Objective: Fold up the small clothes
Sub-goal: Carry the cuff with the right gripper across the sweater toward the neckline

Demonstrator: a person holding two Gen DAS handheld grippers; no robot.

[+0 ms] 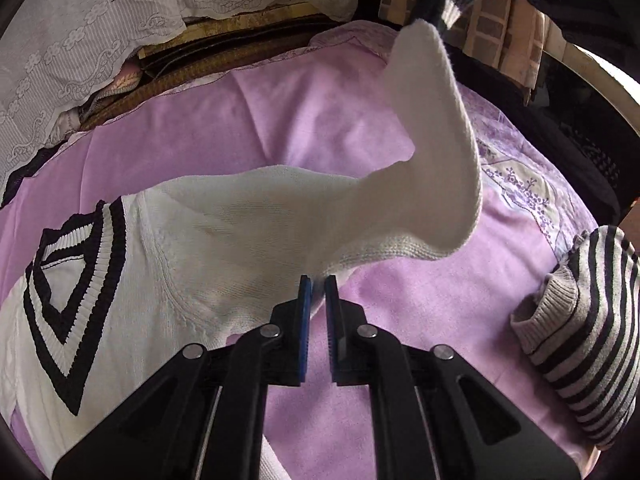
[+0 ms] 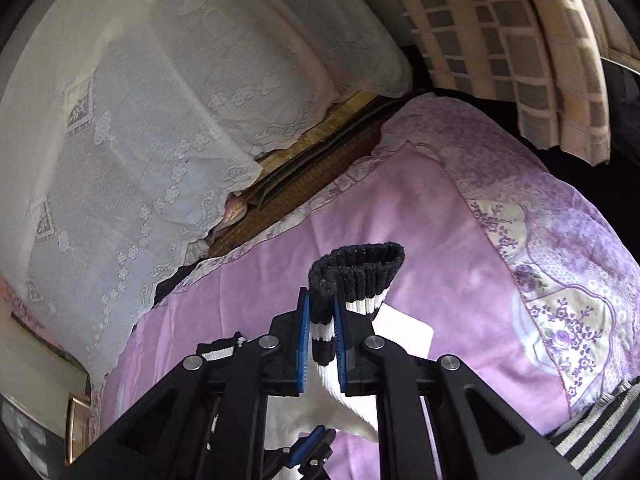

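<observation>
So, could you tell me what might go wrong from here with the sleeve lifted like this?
1. The left gripper pinches only the sweater's armpit edge; it could slip free.
2. The right gripper grips just the sleeve cuff, so pulling further might drag the whole sweater across the purple blanket.
3. The striped garment lies close and could get swept.

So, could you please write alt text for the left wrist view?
The left hand-held gripper pinches a white sweater at its sleeve seam, while the sleeve is lifted up to the right over a pink bedspread. A striped sweater lies at right.
</observation>
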